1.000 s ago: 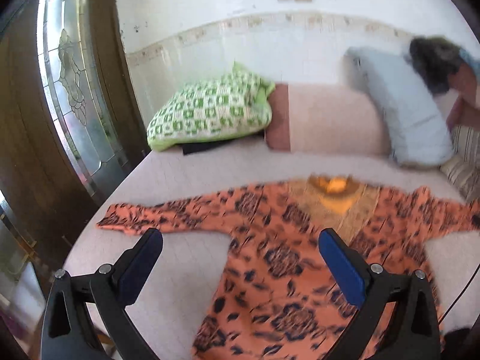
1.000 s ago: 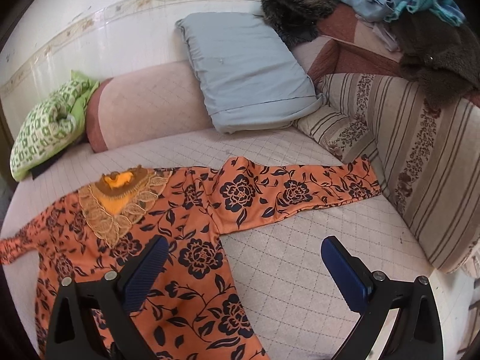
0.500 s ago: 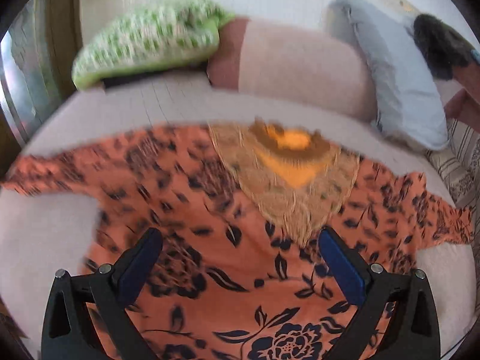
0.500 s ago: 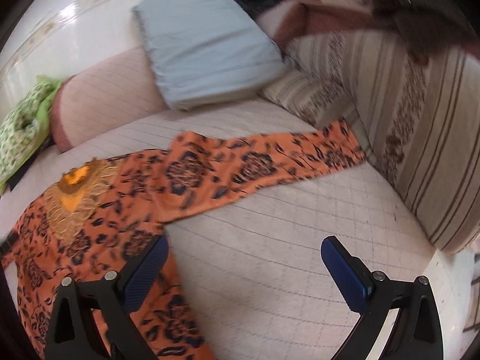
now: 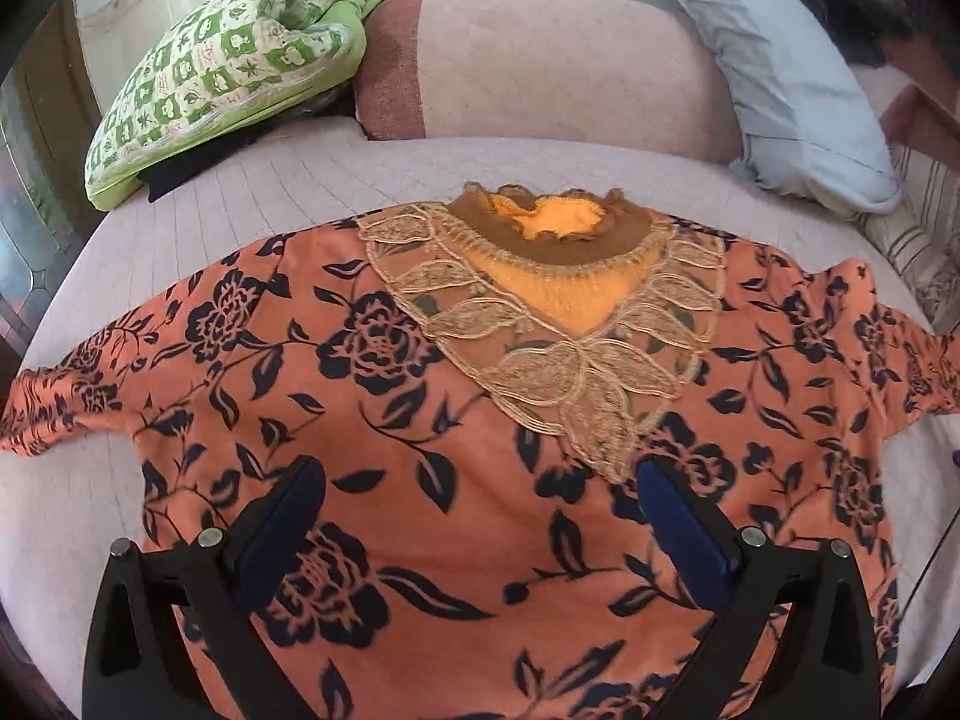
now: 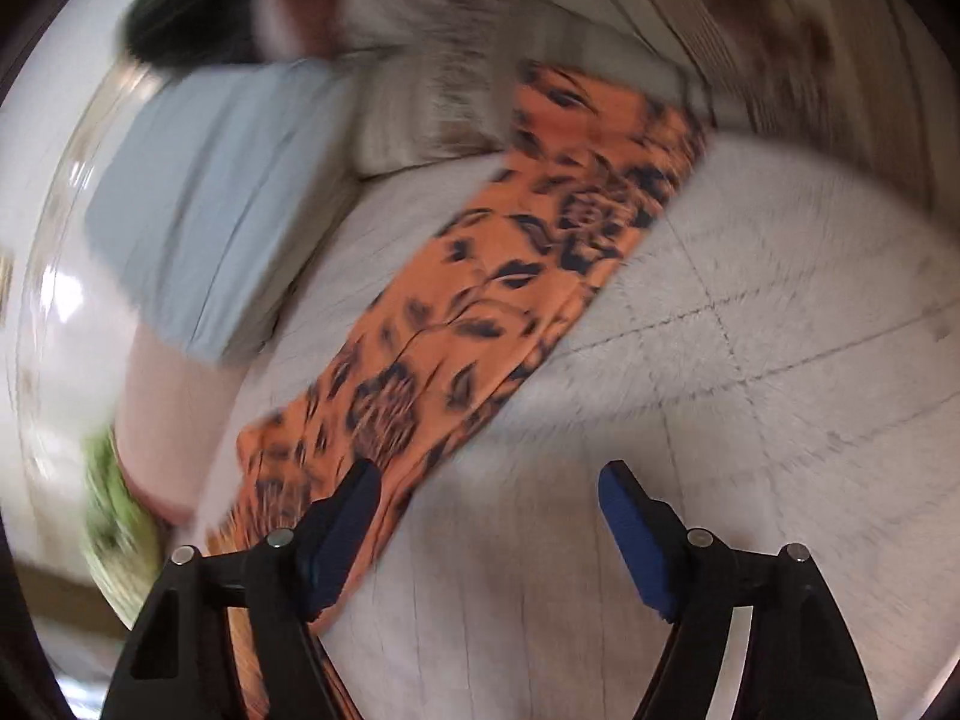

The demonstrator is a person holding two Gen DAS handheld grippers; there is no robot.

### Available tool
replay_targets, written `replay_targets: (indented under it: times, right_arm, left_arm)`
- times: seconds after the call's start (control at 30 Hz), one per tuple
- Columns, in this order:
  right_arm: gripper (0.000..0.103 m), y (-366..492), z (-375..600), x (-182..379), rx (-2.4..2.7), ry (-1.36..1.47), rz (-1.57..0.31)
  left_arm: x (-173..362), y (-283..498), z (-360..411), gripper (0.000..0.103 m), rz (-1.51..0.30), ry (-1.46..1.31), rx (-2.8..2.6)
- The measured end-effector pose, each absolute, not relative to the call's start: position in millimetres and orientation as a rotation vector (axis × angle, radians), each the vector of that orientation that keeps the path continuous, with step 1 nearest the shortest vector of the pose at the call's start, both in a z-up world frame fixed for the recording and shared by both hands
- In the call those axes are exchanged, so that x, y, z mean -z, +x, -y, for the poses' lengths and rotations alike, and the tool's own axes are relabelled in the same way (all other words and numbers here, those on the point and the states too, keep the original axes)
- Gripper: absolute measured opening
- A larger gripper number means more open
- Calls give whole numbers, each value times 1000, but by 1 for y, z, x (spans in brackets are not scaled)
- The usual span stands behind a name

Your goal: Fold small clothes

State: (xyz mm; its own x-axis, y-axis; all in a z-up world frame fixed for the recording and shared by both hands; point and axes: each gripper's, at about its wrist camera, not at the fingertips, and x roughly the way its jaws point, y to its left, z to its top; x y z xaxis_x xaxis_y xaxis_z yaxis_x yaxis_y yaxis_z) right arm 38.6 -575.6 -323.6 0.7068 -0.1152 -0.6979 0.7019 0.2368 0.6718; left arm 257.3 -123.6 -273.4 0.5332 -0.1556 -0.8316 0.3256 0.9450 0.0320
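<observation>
While the orange top (image 5: 456,456) is spread beneath the wide left gripper (image 5: 480,498), only bedding (image 6: 750,360) is spanned by the closing right gripper (image 6: 489,501), its sleeve (image 6: 480,300) just left.

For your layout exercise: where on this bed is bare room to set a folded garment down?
Bare quilted cover lies beside the orange floral top's sleeve, and a strip between its lace neckline and the green checked cushion. Crowded: the pink bolster and grey pillow at the head.
</observation>
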Motion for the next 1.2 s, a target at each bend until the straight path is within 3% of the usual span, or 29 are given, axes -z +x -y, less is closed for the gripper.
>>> replay_targets:
  times: [0.1, 0.3, 0.37, 0.4, 0.43, 0.67, 0.8, 0.93, 1.03, 1.2]
  right_arm:
    - [75, 40, 605, 333, 661, 1305, -439]
    - [73, 72, 643, 329, 777, 1255, -399]
    - [48, 82, 648, 326, 837, 1182, -437]
    - [14, 85, 650, 326, 870, 1153, -473]
    - [6, 86, 651, 326, 875, 1155, -479]
    - [5, 122, 587, 242, 647, 972, -377]
    - [5, 182, 496, 168, 362, 870, -358]
    - [5, 250, 383, 128, 103, 798, -384]
    - [5, 298, 293, 128, -40, 766, -454]
    - [8, 369, 164, 178, -148, 698, -686]
  left_arm:
    - [273, 269, 112, 103, -947, 205, 220]
    - [273, 289, 89, 103, -951, 167, 147]
    - [273, 294, 81, 103, -953, 163, 124]
    - [273, 296, 78, 103, -957, 159, 114]
    - [273, 300, 72, 103, -960, 151, 100]
    - [255, 313, 29, 103, -928, 107, -18]
    - [244, 317, 2, 103, -902, 79, -78]
    - [237, 324, -32, 103, -896, 36, -139]
    - [235, 328, -63, 103, -899, -16, -204]
    - [233, 335, -110, 103, -895, -84, -300]
